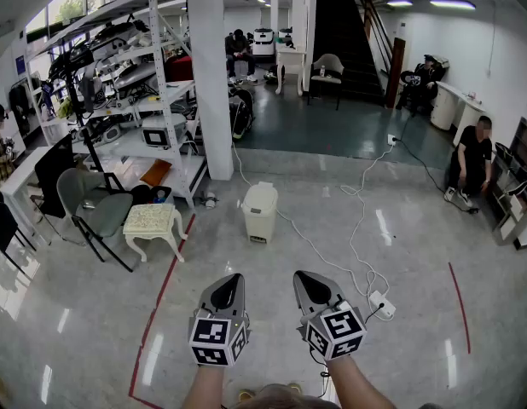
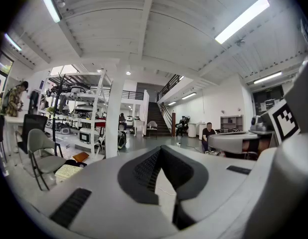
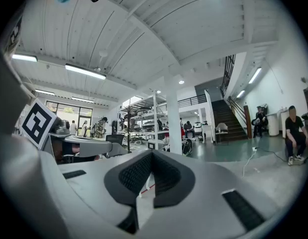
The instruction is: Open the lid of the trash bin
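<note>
Standing well ahead on the floor (image 1: 417, 262), lid (image 1: 261, 191) down — trash bin (image 1: 260, 213), dead ahead between both grippers, marginally nearer the left gripper (image 1: 232, 280). Fingers on it and the right gripper (image 1: 305, 278) pressed together — nothing held.

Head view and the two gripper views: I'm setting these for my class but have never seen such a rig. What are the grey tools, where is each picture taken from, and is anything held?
A person holds one tool in each hand: the left gripper and the right gripper; the marker cubes belong to them. The head view comes from a camera on the person's head, looking down. Each gripper view comes from a camera riding on that gripper, looking along its fingers. Both pairs of fingers are together, holding nothing. On the floor stands a white trash bin, lid closed, near a white cable.
</note>
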